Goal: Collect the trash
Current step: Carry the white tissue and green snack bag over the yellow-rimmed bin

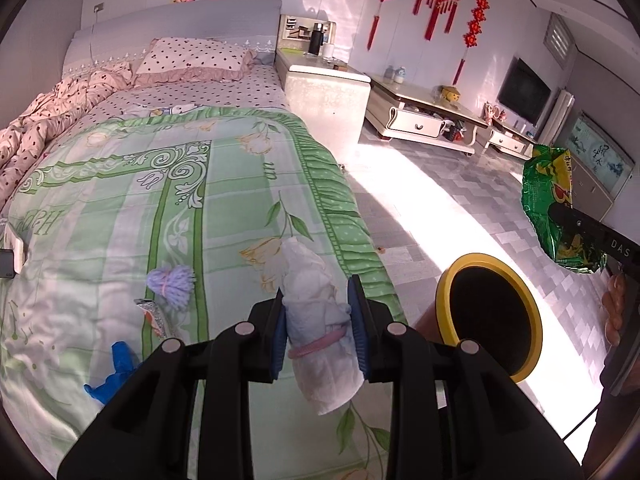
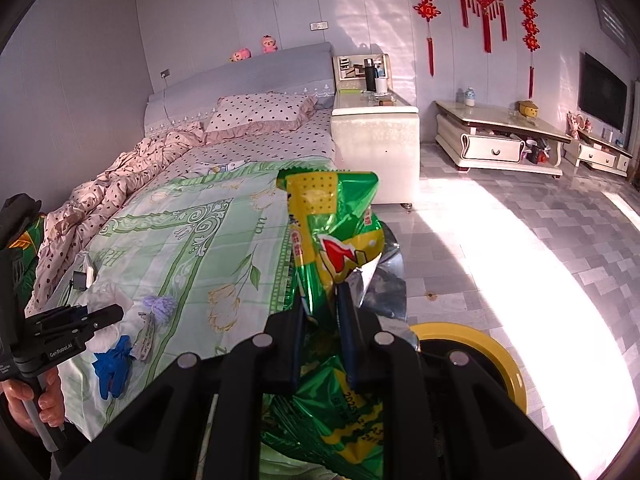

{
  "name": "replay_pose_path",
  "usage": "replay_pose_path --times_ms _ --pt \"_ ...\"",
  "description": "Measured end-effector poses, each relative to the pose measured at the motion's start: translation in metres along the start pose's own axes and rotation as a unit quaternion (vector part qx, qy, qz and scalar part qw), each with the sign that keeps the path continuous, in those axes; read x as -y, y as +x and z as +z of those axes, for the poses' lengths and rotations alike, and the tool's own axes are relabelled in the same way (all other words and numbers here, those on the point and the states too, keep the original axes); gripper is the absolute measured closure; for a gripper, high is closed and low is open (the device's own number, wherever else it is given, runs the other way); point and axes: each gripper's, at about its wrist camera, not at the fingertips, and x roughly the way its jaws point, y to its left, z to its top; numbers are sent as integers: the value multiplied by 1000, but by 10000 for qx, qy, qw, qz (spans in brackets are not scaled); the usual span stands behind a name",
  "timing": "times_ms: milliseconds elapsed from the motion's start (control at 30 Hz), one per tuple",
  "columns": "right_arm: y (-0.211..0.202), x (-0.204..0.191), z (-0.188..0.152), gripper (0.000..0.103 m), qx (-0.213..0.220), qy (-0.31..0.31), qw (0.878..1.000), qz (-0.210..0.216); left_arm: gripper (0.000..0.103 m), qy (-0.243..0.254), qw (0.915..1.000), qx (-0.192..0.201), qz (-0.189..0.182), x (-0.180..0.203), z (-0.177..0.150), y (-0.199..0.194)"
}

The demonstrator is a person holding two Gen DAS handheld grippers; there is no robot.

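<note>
Above the bed's (image 1: 120, 208) edge, the left tongs (image 1: 318, 328) are clamped on a rolled white tissue bundle (image 1: 316, 320). Beside the bed, over the yellow-rimmed bin (image 1: 490, 312), the right tongs (image 2: 322, 344) are clamped on a crumpled green snack bag (image 2: 332, 240).

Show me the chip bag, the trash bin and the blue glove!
chip bag (image 2: 340, 240): right wrist view, on its yellow and green front.
trash bin (image 1: 532, 304): left wrist view, on its yellow rim.
blue glove (image 2: 112, 364): right wrist view, on the middle of the glove.
</note>
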Motion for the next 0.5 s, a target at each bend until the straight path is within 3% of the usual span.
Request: replay_pose_path --times_ms 267,500 --pt "-23 57 -16 88 54 346 9990 -285 77 352 9984 -140 -419 75 6 30" --pt "-20 97 -35 88 -127 658 9970 -382 77 598 9949 -321 -753 133 -1 62"
